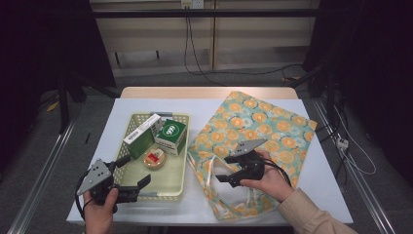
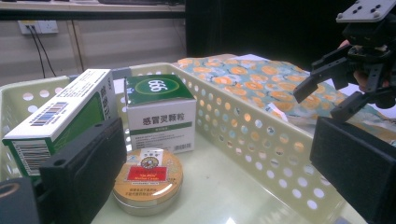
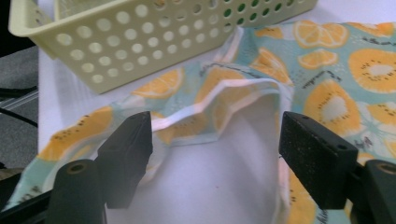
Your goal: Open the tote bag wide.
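Left hand-held gripper (image 1: 136, 171) wide, empty, straddling near right wall of perforated basket (image 1: 178, 165). Inside: two medicine boxes (image 1: 171, 136), round tin (image 1: 154, 158); toothpaste-like box's label hard to read. Right hand-held gripper (image 1: 225, 171) wide, empty, over fruit-print tote bag (image 1: 258, 126) on desk; bag's near edge hidden by hand.

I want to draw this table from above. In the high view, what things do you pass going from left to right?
Left gripper → yellow basket holding boxes and a round tin → right gripper → orange-patterned cloth bag.
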### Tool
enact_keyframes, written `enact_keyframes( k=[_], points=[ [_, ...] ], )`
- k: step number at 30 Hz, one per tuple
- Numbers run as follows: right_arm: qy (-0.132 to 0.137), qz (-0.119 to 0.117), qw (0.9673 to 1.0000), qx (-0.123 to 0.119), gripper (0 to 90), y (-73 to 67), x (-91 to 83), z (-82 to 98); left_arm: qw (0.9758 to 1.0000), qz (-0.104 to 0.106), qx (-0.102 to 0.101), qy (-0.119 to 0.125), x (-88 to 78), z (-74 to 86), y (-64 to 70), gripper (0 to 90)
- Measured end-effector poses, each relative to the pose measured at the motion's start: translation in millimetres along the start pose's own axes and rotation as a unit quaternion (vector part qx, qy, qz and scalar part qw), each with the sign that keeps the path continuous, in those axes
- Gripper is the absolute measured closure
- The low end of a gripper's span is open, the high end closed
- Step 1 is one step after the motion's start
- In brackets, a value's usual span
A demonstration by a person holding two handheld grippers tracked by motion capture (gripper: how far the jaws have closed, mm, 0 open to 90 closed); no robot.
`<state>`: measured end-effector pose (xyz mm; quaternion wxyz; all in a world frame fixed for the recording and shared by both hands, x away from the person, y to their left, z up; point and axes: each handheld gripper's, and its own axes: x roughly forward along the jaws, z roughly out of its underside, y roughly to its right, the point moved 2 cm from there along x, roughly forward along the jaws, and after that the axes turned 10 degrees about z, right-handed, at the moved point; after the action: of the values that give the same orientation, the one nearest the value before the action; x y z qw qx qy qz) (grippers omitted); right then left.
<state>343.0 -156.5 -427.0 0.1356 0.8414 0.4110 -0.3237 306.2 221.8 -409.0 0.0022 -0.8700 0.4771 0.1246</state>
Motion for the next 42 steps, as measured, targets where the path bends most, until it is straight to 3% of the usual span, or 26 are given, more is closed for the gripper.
enact_keyframes(
  k=[9,29,35,42],
  points=[
    [0.002,-0.021,0.9996,-0.018,19.7,-22.7,5.8,-5.2,1.0000,-0.001,-0.004,0.003,-1.0,0.0,-0.4,3.4],
    [-0.022,-0.043,0.9982,-0.035,16.1,-48.9,17.4,-1.3,0.9999,-0.011,-0.001,0.004,-4.7,1.1,-6.2,3.4],
    [-0.032,-0.048,0.9979,-0.031,16.9,-50.9,20.4,5.3,0.9999,-0.011,-0.003,0.004,-4.2,1.2,-5.3,3.4],
    [-0.020,-0.041,0.9986,-0.027,17.4,-46.5,12.6,0.3,0.9999,-0.010,-0.005,0.008,-4.4,0.1,-4.1,3.4]
  ],
)
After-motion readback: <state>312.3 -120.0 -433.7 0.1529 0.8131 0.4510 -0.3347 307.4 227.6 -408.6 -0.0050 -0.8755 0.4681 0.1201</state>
